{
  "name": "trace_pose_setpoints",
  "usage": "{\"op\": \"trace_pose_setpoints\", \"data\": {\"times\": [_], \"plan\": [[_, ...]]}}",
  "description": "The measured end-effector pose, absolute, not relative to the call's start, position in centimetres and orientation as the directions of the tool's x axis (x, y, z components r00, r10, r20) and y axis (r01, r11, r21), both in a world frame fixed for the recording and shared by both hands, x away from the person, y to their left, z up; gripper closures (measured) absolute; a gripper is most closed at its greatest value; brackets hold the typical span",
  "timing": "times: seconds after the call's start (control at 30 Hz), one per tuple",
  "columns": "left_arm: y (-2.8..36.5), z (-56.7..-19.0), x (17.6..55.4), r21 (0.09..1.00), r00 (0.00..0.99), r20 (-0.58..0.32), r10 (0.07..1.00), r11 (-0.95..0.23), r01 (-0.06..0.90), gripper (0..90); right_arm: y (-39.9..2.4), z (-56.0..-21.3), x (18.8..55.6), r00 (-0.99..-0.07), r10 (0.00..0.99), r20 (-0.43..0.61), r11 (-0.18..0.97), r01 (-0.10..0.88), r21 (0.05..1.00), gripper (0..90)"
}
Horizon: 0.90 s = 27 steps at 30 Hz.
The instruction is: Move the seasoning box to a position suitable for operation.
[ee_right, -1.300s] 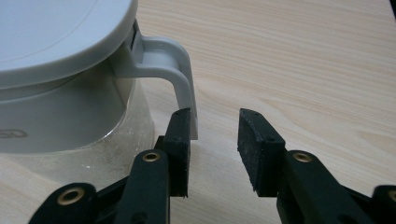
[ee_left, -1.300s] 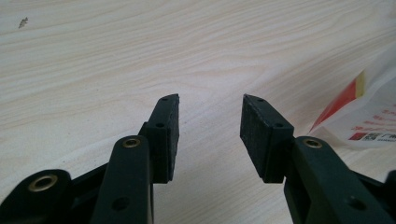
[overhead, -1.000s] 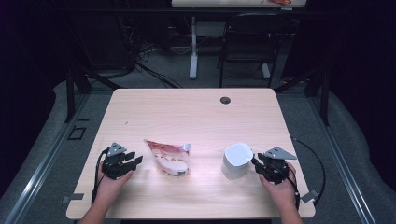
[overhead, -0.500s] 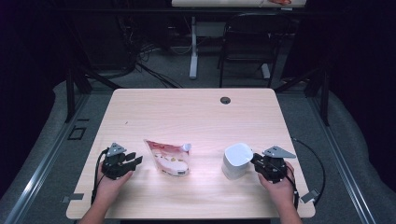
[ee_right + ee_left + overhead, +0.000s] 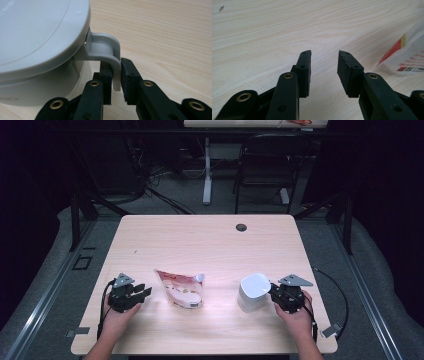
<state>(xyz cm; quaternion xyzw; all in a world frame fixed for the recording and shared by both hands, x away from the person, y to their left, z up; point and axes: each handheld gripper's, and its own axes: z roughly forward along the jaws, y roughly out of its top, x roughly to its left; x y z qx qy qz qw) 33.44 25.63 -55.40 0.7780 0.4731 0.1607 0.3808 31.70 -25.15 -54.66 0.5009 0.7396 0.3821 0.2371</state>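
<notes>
A white lidded container (image 5: 254, 292) stands at the table's front right. Its grey latch tab (image 5: 103, 47) sticks out toward my right gripper (image 5: 272, 292). In the right gripper view the jaws of the right gripper (image 5: 116, 75) have just been closing, and both pads press on the tab's lower end. A white pouch with red print (image 5: 180, 290) lies flat at front centre. My left gripper (image 5: 147, 292) rests just left of it, pointing at it. The left gripper (image 5: 324, 67) is open; its jaws have just been closing a little with nothing between them, and the pouch (image 5: 409, 57) lies off to their right.
The wooden table (image 5: 210, 245) has a dark grommet hole (image 5: 241, 227) near its far edge. The right gripper's cable (image 5: 340, 295) loops over the right edge. A chair (image 5: 262, 170) and a table leg stand on the floor beyond.
Both hands, the pouch and the container keep their places. The right gripper's jaws look slightly narrower at the container's side.
</notes>
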Motion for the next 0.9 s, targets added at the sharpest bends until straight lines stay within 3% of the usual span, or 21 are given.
{"op": "trace_pose_setpoints", "data": {"times": [0.43,0.9], "plan": [[25.6,-55.3,33.7,0.748,0.502,-0.113,0.857,-0.259,0.611,64.8,-24.8,-54.3,30.8,-0.342,0.939,0.036,0.186,0.593,0.783,80.1],[25.4,-55.1,33.9,0.746,0.511,-0.112,0.852,-0.268,0.610,65.8,-24.3,-54.0,28.7,-0.361,0.933,0.011,0.224,0.604,0.765,82.1]]}}
